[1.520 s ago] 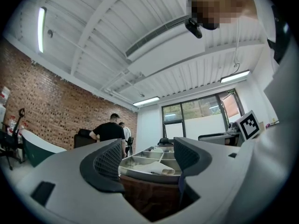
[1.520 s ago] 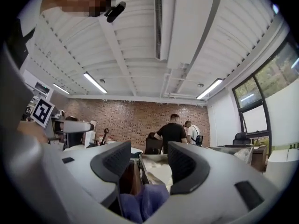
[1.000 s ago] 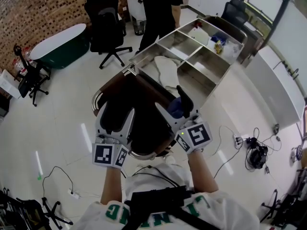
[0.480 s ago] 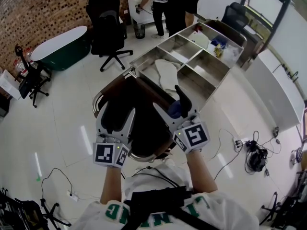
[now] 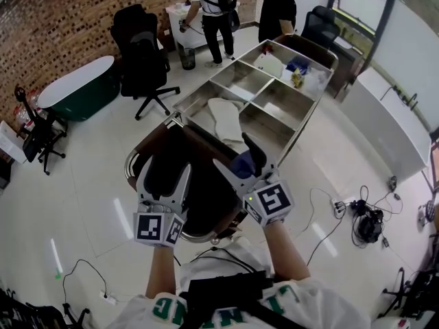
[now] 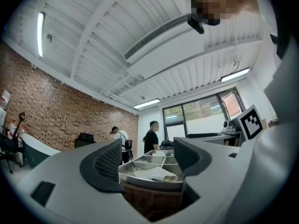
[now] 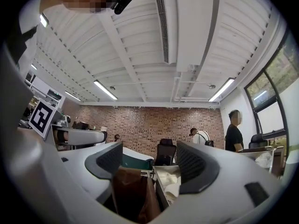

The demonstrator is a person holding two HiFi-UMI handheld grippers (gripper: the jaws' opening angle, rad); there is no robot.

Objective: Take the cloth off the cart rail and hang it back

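Left gripper view shows the left gripper with its fingers spread apart and nothing between them. Beyond the gap lies the white cloth. The right gripper likewise has its fingers spread and empty, above the brown bag. From the head view, both grippers hover over the bag at the near end of the steel cart, well apart from the cloth. The cloth lies draped across the nearest steel compartment, just past the bag, its long axis running along the cart's length, away from the person.
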